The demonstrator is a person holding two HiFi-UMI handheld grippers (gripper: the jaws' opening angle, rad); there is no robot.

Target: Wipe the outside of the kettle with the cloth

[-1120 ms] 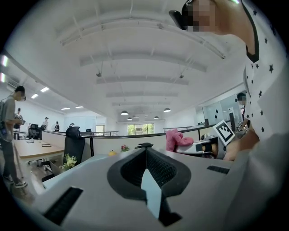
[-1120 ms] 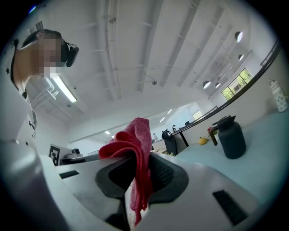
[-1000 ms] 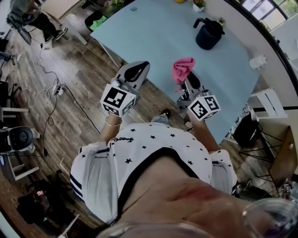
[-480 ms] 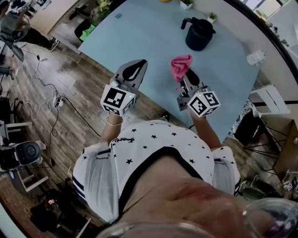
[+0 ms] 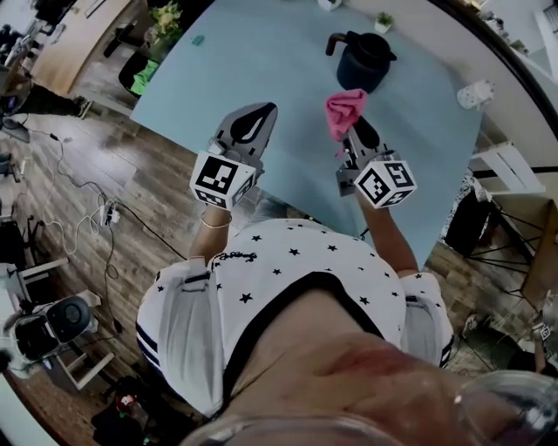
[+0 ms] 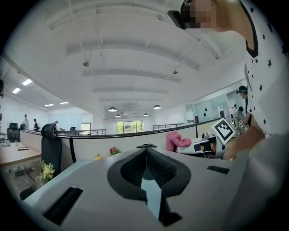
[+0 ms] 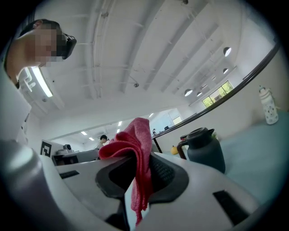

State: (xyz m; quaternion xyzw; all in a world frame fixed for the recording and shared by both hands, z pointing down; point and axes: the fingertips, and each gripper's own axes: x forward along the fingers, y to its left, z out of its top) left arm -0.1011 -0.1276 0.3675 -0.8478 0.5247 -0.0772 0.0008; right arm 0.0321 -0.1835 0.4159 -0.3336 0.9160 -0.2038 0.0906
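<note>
A dark kettle (image 5: 362,59) with a handle and spout stands upright at the far side of the light blue table (image 5: 261,52). In the right gripper view the kettle (image 7: 205,151) sits just right of the jaws, apart from them. My right gripper (image 5: 356,125) is shut on a pink cloth (image 5: 346,109), held above the table short of the kettle. The cloth (image 7: 135,158) bunches above the pinched jaws of this gripper (image 7: 137,164) and hangs down between them. My left gripper (image 5: 259,113) hovers to the left, shut and empty. Its jaws meet in the left gripper (image 6: 146,151) view.
A white bottle (image 5: 475,91) stands near the table's right edge, and a small potted plant (image 5: 384,19) behind the kettle. A white stool (image 5: 501,187) is off the table's right side. Cables (image 5: 78,200) lie on the wooden floor at left.
Both grippers have moved forward over the table. The pink cloth in the right gripper is now closer to the kettle. The left gripper stayed shut.
</note>
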